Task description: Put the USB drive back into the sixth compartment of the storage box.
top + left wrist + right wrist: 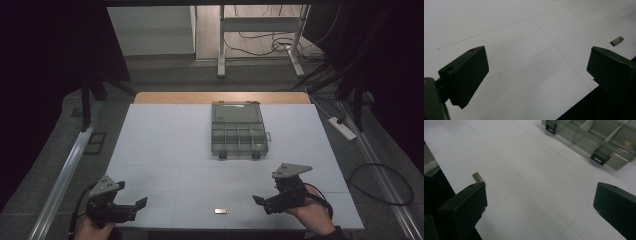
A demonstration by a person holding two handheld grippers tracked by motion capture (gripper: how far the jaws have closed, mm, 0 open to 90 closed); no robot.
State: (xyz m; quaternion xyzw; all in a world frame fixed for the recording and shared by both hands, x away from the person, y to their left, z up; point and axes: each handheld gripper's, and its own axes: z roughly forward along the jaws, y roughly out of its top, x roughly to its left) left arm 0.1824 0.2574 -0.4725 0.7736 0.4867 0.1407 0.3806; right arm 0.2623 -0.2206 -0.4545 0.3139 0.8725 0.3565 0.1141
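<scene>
Both tongs are low at the near edge of the white table (165,150), and both stand wide apart with nothing between the jaws. The left tongs (134,206) sit at the near left corner, angled toward the middle; the right tongs (262,202) sit at the near right, angled back the other way. Between them, close to the near edge, lies the small metal piece (220,211), flat on the table and touched by neither. From the left gripper view it sits well off past the far jaw; in the right gripper view it peeks out just behind the near jaw tip. Further up the table, well apart from both tongs, is the clear compartment box (238,131), lid open and lying back toward the far side. Its lower half is split into two rows of small compartments, with two dark latches on the near wall. Whether anything lies in the compartments is too hard to make out here.
</scene>
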